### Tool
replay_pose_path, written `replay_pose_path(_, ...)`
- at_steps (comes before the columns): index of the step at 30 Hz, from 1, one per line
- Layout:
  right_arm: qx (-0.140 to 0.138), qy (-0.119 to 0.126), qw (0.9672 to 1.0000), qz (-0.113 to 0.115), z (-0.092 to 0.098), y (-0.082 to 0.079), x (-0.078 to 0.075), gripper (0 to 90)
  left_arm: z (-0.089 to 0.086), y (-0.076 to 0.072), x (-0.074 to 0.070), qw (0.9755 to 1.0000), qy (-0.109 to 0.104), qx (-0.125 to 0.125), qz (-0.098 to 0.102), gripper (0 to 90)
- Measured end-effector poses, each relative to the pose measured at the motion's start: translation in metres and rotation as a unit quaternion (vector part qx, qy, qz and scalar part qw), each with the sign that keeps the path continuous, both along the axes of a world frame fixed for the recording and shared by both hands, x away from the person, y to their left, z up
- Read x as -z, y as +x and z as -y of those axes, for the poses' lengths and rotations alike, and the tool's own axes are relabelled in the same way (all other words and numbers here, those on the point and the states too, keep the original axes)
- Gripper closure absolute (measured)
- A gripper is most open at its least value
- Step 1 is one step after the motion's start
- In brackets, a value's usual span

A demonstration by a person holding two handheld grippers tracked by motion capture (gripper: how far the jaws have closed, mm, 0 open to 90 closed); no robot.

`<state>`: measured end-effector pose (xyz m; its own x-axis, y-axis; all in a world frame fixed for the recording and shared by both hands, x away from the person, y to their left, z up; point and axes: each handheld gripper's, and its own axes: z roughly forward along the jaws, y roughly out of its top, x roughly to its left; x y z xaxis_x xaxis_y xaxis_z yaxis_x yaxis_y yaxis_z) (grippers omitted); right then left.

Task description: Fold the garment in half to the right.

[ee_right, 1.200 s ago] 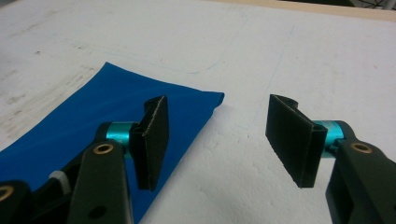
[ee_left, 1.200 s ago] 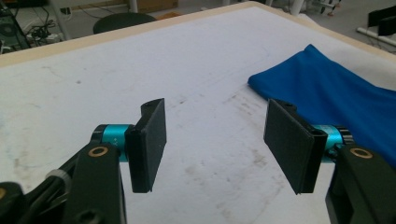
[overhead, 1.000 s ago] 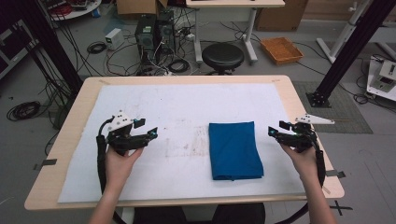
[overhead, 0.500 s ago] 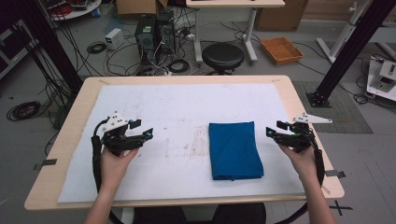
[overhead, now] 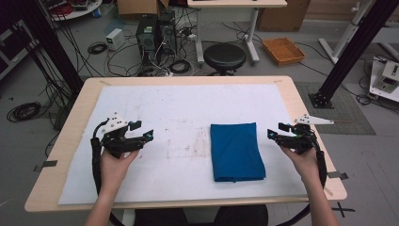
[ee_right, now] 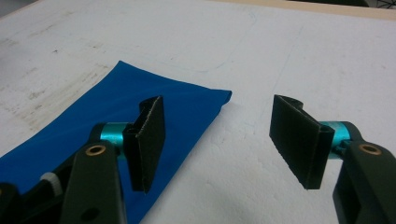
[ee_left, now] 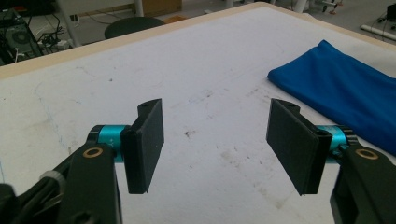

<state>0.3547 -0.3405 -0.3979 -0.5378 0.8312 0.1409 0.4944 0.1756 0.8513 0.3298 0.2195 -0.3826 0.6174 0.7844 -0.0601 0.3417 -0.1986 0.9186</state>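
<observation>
1. While the folded blue cloth point(overhead: 236, 151) lies flat right of centre in the high view, on the white-covered counter point(overhead: 155, 99), both tools sit apart from it.
2. The left hand-held gripper point(overhead: 143, 136), at middle left, has its jaws spread wide, empty.
3. The right hand-held gripper point(overhead: 274, 134), just right of the cloth, likewise gapes, empty.
4. A clean pinch probably means approaching the near edge low and level.

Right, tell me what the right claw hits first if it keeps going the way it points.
Probably the folded blue cloth: the right claw, jaws open and empty, points toward its near edge, hovering above the white mat; height is hard to judge.
</observation>
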Motion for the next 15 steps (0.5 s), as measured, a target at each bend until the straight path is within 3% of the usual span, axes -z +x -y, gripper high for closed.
replay_pose_path(15,-0.003,0.002,1.0000,-0.008,-0.0003,0.0029,0.0018,33.6,-0.0012,-0.0007,-0.0008,1.0000,-0.002,-0.005,-0.001,35.0)
